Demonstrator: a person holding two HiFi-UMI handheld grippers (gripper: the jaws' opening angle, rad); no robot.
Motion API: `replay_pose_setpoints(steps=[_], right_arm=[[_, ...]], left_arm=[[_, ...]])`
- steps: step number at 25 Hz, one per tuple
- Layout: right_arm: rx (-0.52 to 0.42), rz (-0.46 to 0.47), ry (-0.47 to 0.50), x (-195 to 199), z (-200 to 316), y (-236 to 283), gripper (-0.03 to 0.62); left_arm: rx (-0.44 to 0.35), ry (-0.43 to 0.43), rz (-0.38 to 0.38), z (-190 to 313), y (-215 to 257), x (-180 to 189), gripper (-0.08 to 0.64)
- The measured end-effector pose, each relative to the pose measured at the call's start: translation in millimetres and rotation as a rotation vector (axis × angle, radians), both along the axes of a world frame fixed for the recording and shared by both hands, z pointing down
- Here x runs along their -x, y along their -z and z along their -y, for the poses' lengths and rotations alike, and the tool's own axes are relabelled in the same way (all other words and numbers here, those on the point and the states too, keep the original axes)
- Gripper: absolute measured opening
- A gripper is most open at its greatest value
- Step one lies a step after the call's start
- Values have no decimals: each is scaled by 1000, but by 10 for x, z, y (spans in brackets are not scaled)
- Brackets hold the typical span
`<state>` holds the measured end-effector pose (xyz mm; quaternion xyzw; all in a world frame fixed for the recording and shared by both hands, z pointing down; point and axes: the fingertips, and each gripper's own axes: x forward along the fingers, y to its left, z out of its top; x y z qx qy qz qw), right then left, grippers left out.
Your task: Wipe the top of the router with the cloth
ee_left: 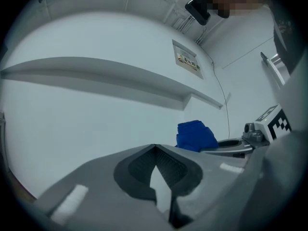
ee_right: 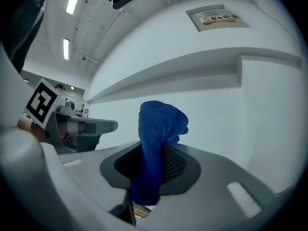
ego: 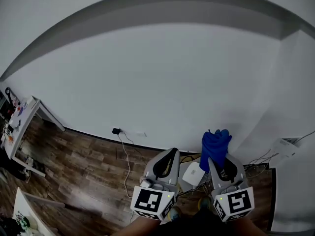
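A blue cloth [ego: 215,146] sticks up out of my right gripper [ego: 216,162], whose jaws are shut on it. In the right gripper view the cloth [ee_right: 156,143] stands folded between the pads and hangs down over them. My left gripper [ego: 172,152] is held beside it, shut with nothing in it; its tips [ee_left: 154,148] meet against the bare white wall. The router, a flat white box [ego: 193,174], lies low on the floor by the wall, between and below the two grippers and partly hidden by them. Both grippers point up at the wall, away from the router.
A black plug [ego: 116,131] with a cable trailing over the wooden floor [ego: 83,166] sits at the wall's foot. Cables and a white power strip [ego: 283,146] lie to the right. A white table [ego: 24,119] with small items stands at far left.
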<state>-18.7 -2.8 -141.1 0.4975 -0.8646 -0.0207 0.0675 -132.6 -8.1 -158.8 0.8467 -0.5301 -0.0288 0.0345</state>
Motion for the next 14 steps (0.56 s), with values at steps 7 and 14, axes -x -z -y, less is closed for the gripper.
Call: replay_pose_setpoints(steps=[7, 14], right_arm=[[5, -20, 7, 35, 71, -50, 114], [22, -21, 0, 40, 144, -87, 114]], left_arm=[[-1, 34, -17, 101, -110, 131, 2], [31, 9, -37, 207, -222, 88, 1]])
